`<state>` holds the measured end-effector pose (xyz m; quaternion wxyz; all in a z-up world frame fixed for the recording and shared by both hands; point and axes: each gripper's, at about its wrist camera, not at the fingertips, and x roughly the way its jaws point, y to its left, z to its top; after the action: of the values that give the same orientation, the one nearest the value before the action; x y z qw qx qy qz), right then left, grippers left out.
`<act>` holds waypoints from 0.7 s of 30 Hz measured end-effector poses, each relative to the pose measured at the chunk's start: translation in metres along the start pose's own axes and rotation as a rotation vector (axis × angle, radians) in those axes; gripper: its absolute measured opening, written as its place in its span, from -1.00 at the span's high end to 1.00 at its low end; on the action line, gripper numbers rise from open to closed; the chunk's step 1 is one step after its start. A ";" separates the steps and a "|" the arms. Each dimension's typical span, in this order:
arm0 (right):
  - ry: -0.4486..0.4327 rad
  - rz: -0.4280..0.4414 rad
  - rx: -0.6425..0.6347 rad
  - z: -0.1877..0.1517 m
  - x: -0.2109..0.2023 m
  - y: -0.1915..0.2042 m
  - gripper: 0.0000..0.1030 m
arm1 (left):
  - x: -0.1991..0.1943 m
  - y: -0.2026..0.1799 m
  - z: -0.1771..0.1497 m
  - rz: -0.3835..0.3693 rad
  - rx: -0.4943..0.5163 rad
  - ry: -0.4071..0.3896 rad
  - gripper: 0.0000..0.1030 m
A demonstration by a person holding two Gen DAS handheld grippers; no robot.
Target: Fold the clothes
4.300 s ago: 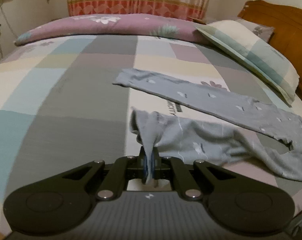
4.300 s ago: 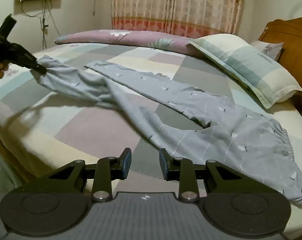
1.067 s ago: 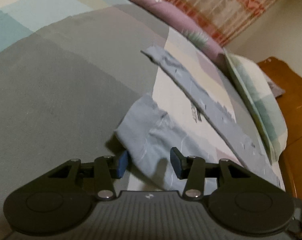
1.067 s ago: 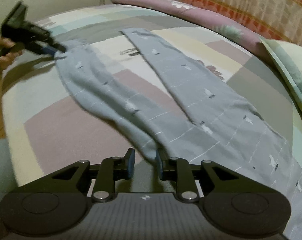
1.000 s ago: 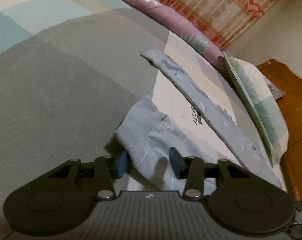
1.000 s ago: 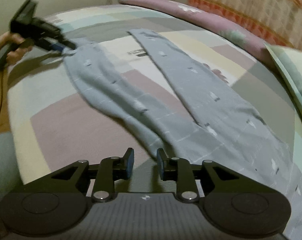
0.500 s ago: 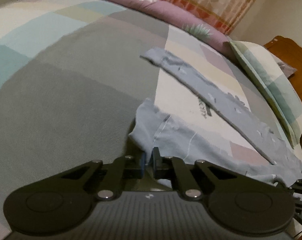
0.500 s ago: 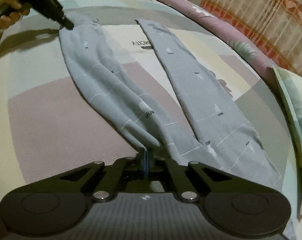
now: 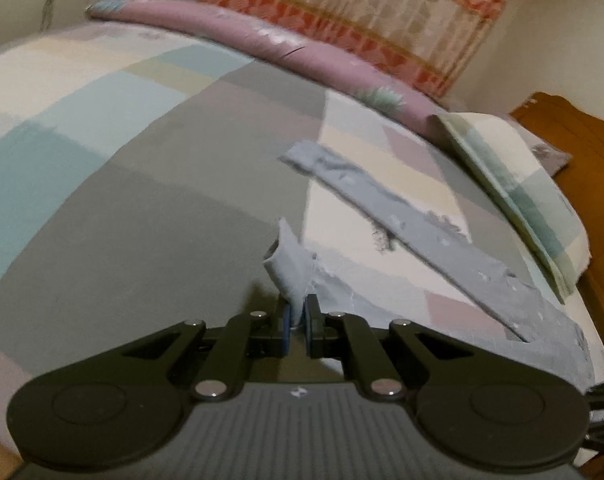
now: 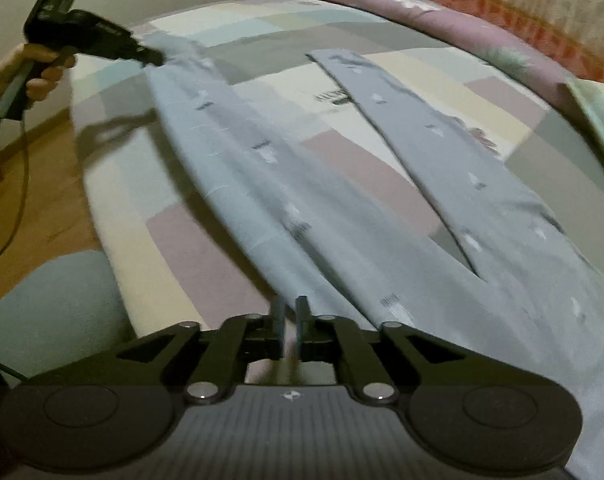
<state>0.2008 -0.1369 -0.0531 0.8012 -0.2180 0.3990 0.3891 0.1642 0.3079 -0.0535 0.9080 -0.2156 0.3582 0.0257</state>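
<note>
Left claw (image 9: 296, 322) is clenched on the cuff of one leg of the grey-blue pyjama trousers (image 10: 261, 184), the cloth bunched up in a peak between its pads. Right claw (image 10: 289, 320) has just had its jaws easing apart a little. A narrow gap shows, yet the edge of the same leg runs right down into it, and I judge the cloth is pinched there, though blur keeps that from being certain.

So the near leg (image 10: 229, 152) hangs between the two claws. Its long axis runs from the right claw, close to the crotch end, away and to the left up to the left claw (image 10: 153, 56) at the cuff. It looks raised off the bed (image 9: 141, 200), with a shadow beneath it.

The far leg (image 10: 442, 148) lies flat on the bed just beyond, to the right of the held one in the right wrist view. The two legs join close to the right claw and spread apart towards the cuffs, like a narrow V. The waist end runs out of view at the lower right.

The coming move, I judge, is to carry the held leg across onto the far one. The left claw has the longer way to go, since the cuffs are well apart, while the right claw need only pivot near the crotch.

Beyond the far leg sit a pillow (image 9: 522, 184) and a wooden headboard (image 9: 582, 140).
</note>
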 end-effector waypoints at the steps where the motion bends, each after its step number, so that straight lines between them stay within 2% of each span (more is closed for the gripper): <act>1: 0.005 -0.027 0.001 -0.006 -0.003 0.002 0.75 | 0.004 0.004 -0.003 0.006 -0.009 0.011 0.91; 7: 0.073 -0.245 0.010 -0.051 -0.018 0.000 0.68 | 0.023 0.021 -0.018 0.020 -0.052 0.053 0.90; 10: 0.108 -0.321 0.007 -0.065 -0.014 -0.009 0.67 | 0.032 0.023 -0.022 0.033 -0.052 0.071 0.90; 17: 0.121 -0.361 -0.034 -0.061 0.006 -0.027 0.55 | 0.039 0.018 -0.026 0.074 -0.015 0.086 0.87; 21: 0.130 -0.406 -0.032 -0.057 0.009 -0.048 0.51 | 0.040 0.007 -0.027 0.117 0.074 0.094 0.83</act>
<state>0.2153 -0.1994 -0.0922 0.8321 -0.3311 0.3918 0.2111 0.1751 0.2989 -0.0999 0.8945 -0.1613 0.4132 0.0554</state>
